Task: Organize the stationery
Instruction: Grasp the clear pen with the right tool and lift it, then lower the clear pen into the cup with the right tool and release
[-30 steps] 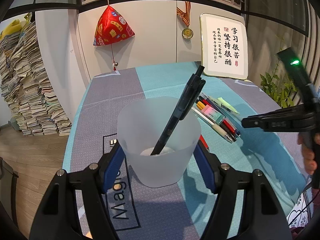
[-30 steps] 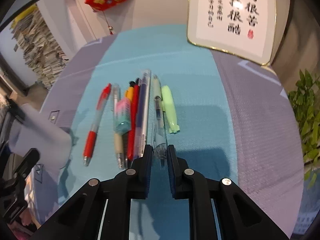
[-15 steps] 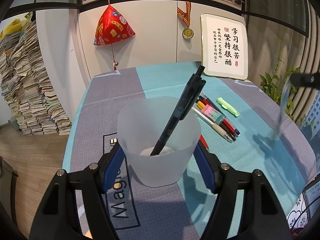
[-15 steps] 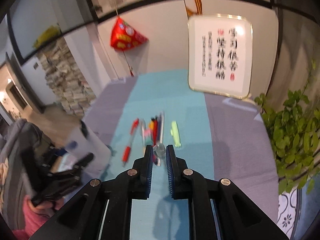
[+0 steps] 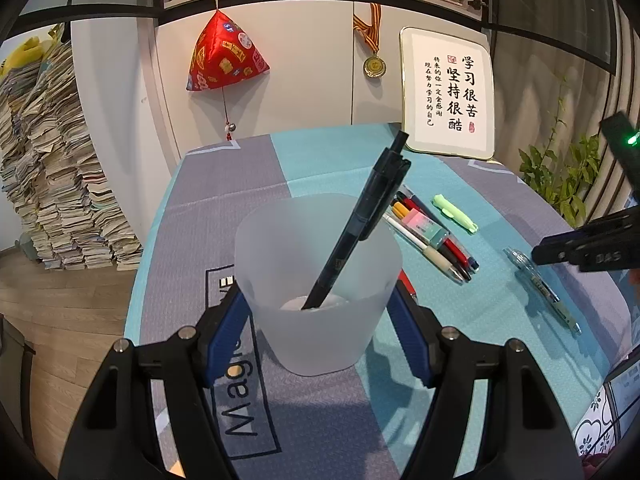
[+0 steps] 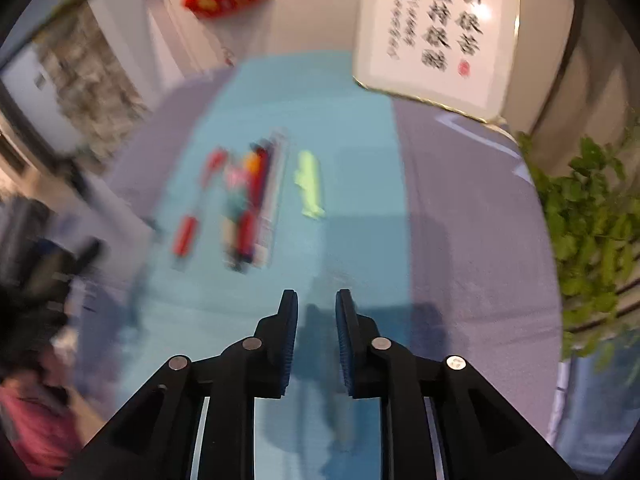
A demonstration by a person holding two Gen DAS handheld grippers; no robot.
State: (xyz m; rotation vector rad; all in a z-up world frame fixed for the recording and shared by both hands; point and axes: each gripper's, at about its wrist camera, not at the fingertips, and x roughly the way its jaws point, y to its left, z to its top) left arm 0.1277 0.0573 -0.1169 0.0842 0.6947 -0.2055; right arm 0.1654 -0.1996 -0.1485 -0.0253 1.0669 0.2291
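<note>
Table under grey and teal cloth, largest item in frame. Framed calligraphy board upright at far edge; same board blurred in right wrist view. Left gripper clamped on frosted plastic cup, blue pads pressed to both cup walls, cup upright on cloth near front edge. Right gripper above teal cloth, jaws opening, nothing between them; seen from left wrist view at right edge. Dark pen standing tilted inside cup, tip on cup floor, cap end leaning right over rim. Row of pens flat on cloth right of cup, packed side by side. Clear blue pen alone on cloth, apart from row, below right gripper. Green highlighter beside row, not touching.
</note>
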